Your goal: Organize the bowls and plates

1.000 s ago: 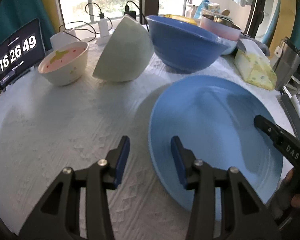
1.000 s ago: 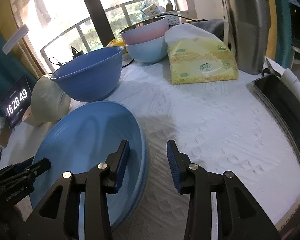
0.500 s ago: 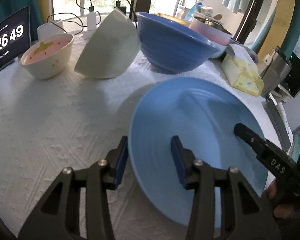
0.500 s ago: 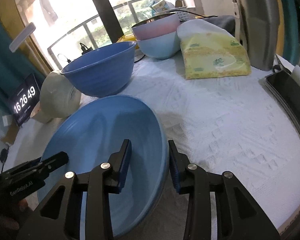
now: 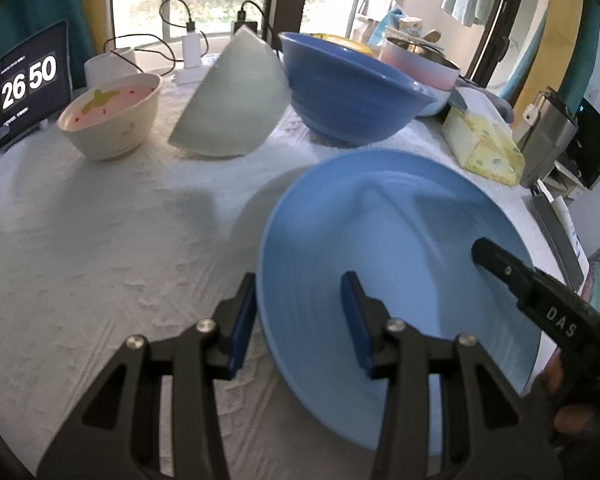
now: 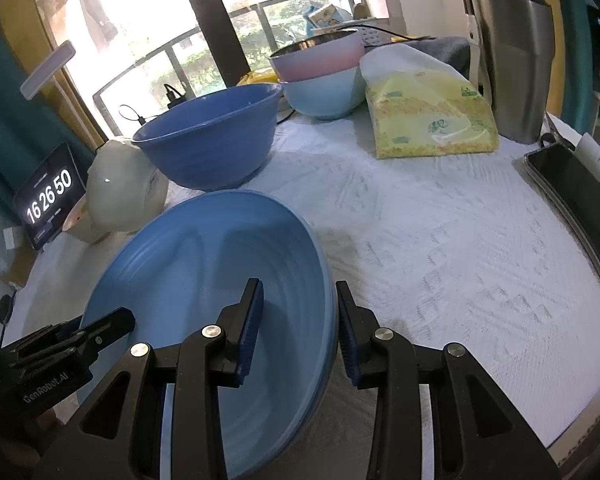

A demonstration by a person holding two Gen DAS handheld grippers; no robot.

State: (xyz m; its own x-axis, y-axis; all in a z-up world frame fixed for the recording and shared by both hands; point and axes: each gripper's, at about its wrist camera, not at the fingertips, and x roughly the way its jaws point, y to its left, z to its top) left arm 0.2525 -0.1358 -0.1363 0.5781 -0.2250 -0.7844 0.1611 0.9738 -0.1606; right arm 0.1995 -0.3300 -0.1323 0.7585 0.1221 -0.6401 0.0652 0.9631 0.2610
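The tabletop (image 5: 92, 240), under a white textured cloth, spreads ahead of both tongs. The blue plate (image 5: 388, 264) lies tilted between them: the left tongs (image 5: 300, 312) straddle its left rim, one finger outside and one over the inside, and the right tongs (image 6: 298, 320) straddle its right rim the same way. Neither pair's pads clearly press on the rim, with a gap visible at each inner pad, so both sets stand part open around the plate.

Beyond the plate, ahead of the left tongs, stands the dark blue bowl (image 5: 352, 92). Left of it a pale green bowl (image 5: 236, 104) lies tipped on its side, and further left a cream bowl (image 5: 112, 116) with a pink inside sits upright. Behind the blue bowl a pink bowl is stacked in a light blue one (image 6: 320, 92). A yellow tissue pack (image 6: 428, 120) lies ahead of the right tongs, a steel canister (image 6: 512, 64) behind it. A clock screen (image 5: 16, 92) stands far left.
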